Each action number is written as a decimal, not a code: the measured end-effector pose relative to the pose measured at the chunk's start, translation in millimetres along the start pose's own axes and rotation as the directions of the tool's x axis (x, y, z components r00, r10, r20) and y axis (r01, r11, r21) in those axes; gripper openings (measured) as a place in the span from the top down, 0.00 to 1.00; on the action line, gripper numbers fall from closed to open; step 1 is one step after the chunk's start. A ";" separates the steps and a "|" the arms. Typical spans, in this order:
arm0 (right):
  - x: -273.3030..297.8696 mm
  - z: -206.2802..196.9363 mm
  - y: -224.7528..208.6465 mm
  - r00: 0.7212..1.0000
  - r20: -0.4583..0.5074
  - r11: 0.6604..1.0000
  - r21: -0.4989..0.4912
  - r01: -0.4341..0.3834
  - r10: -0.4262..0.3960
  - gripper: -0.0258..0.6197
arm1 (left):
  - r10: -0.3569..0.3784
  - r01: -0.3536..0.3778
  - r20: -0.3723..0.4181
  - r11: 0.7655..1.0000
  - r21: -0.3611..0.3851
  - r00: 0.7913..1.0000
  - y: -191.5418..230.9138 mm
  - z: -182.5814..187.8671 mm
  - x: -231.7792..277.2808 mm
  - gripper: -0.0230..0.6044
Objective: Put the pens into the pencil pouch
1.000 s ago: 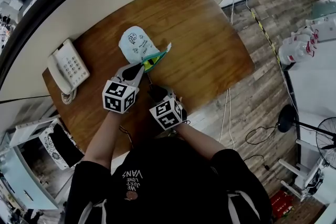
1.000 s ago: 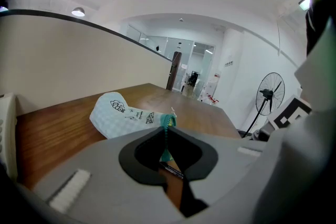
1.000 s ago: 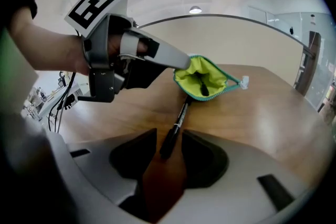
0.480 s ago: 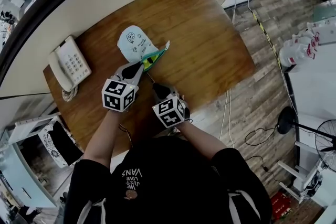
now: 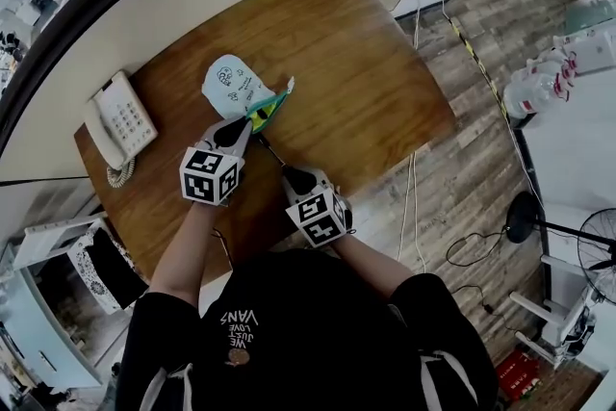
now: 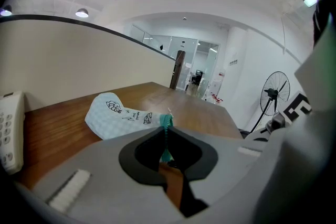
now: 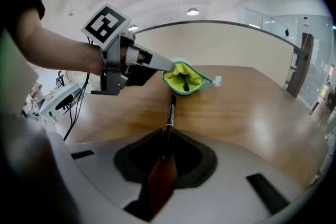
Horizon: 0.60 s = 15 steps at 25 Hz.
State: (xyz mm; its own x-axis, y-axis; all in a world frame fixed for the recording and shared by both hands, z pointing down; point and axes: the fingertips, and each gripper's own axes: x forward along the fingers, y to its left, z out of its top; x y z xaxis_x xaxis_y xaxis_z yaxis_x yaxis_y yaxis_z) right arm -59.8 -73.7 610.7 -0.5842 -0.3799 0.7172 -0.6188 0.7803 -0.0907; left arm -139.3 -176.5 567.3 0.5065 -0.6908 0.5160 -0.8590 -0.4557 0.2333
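here one pouch [image 5: 231, 84], one pen [image 7: 169, 118] outside

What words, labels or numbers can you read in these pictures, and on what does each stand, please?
"VANS", upside down, on the person's black shirt; the smaller lines by it are unreadable.
Light blue fabric pencil pouch: printed doodles and writing, too small to read.
White desk telephone: key figures too blurred.

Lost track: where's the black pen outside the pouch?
Right gripper view, centre: the black pen is between the right gripper's jaws, which have just been closing, tip near the pouch mouth.
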 end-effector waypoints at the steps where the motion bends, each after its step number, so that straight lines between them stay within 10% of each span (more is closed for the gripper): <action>1: -5.1 -2.8 -1.3 1.000 0.002 1.000 0.008 0.003 -0.003 0.85 | 0.002 -0.002 -0.002 1.000 -0.002 1.000 -0.7 -1.0 0.6 0.92; 15: -62.9 -32.4 -29.8 0.997 0.041 0.997 0.040 0.060 -0.062 0.86 | -0.005 0.004 -0.021 0.999 -0.032 1.000 -39.9 -19.4 4.3 0.92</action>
State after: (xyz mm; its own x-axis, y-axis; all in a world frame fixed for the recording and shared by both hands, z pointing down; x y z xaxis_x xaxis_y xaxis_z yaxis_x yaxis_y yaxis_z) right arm 12.5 -56.9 590.7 -0.5657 -0.4477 0.6925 -0.6733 0.7356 -0.0744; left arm -104.3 -150.4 576.3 0.5091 -0.6764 0.5323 -0.8588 -0.4403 0.2619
